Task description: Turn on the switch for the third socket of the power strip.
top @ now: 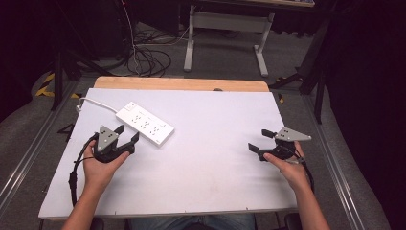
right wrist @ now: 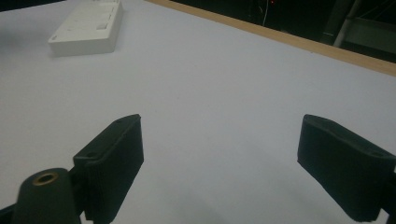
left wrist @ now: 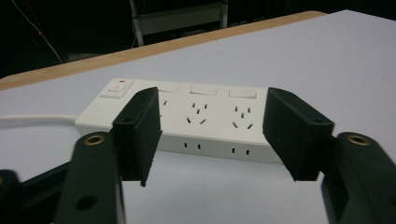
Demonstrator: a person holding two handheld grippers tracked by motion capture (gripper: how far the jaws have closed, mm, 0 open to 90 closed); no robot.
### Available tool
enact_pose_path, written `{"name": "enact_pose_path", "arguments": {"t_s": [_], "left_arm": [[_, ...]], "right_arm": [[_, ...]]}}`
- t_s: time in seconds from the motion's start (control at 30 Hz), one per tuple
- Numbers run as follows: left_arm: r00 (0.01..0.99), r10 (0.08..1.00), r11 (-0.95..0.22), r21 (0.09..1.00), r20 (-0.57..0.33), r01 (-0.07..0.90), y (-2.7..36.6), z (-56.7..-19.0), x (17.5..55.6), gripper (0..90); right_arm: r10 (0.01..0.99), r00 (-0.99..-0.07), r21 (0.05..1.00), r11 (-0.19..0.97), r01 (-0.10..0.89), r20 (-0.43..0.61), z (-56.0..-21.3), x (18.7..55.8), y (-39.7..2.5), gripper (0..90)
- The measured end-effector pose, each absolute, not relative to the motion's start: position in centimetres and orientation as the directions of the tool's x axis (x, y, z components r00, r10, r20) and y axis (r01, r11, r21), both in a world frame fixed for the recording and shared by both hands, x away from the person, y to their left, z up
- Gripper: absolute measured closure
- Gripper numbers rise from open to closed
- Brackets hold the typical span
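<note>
1. Where the white worktop point(top: 206, 158) filled the middle of the high view, a wooden strip edged its far side at the upper centre.
2. A white power strip point(top: 144, 122) lay flat and slantwise at the upper left of the worktop, its white cord point(top: 95, 102) running off toward the left edge.
3. The left tool point(top: 128, 135), held in a hand at the lower left, had its jaws wide apart and gripped nothing; its tips were just beside the power strip, which sat framed between them in the left gripper view point(left wrist: 187, 121).
4. The right tool point(top: 261, 140), at the right, also stood wide open and empty, well apart from the power strip.
</note>
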State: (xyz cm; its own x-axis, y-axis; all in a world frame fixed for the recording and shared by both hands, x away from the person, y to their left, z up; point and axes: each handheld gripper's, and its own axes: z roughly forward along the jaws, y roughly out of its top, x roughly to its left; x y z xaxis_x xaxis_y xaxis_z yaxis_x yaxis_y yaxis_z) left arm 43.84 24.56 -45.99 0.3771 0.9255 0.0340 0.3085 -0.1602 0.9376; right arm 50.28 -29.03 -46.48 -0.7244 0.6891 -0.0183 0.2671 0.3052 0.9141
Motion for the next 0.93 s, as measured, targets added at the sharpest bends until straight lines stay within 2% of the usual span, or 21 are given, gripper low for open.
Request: {"name": "enact_pose_path", "arguments": {"t_s": [0.07, 0.17, 0.23, 0.27, 0.37, 0.93], "left_arm": [[0.379, 0.925, -0.155, 0.939, 0.028, 0.308, 24.62, -45.99, 43.85, 30.0], [0.374, 0.927, -0.151, 0.939, 0.026, 0.308, 24.63, -45.93, 43.79, 18.9], [0.359, 0.933, -0.138, 0.941, 0.019, 0.308, 24.63, -45.88, 43.75, 7.7], [0.358, 0.934, -0.136, 0.942, 0.018, 0.306, 24.66, -45.86, 43.74, 5.8], [0.352, 0.936, -0.138, 0.945, 0.026, 0.297, 24.71, -45.87, 43.65, 3.4], [0.367, 0.93, -0.142, 0.95, 0.032, 0.278, 24.77, -45.77, 43.55, 5.1]], "right_arm": [[0.689, -0.724, 0.913, 0.308, 0.267, -0.021, -46.47, 50.28, -29.08, 14.7], [0.688, -0.725, 0.915, 0.307, 0.263, -0.022, -46.44, 50.28, -29.1, 14.7], [0.688, -0.725, 0.915, 0.307, 0.261, -0.024, -46.43, 50.28, -29.11, 14.7], [0.688, -0.725, 0.915, 0.308, 0.263, -0.023, -46.43, 50.27, -29.11, 14.7], [0.688, -0.725, 0.915, 0.307, 0.262, -0.023, -46.43, 50.27, -29.11, 14.7], [0.69, -0.724, 0.915, 0.305, 0.266, -0.019, -46.51, 50.34, -29.01, 14.5]]}}
